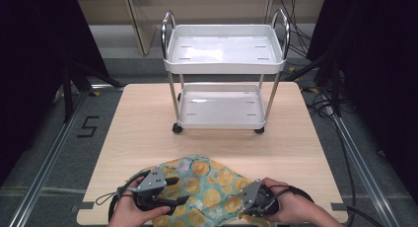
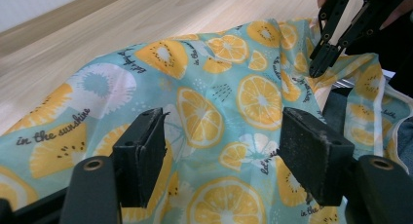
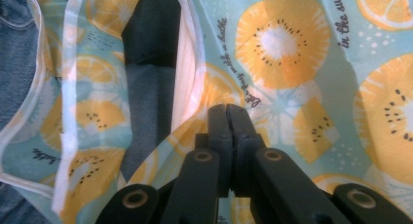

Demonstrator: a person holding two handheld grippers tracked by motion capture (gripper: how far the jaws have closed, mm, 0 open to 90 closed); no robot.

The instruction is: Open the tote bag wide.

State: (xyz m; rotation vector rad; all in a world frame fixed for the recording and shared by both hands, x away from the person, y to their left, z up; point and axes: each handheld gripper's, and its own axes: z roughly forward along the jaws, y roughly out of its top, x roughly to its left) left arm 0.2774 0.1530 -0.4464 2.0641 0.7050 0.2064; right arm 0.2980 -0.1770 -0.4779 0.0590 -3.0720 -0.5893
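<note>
Both grippers, left gripper [image 1: 182, 200] and right gripper [image 1: 245, 207], meet the fruit-print cloth [image 1: 212, 185] at the bench's [image 1: 148, 123] near edge. Left gripper view: jaws spread above the cloth [image 2: 219, 112]. Right gripper view: jaws pressed together, pinching a cloth [image 3: 292, 87] fold.

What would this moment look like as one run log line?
left gripper: open over turquoise lemon-print cloth | right gripper: shut, cloth pinch unclear | white two-shelf cart: shelves bare, far end of wooden table
</note>
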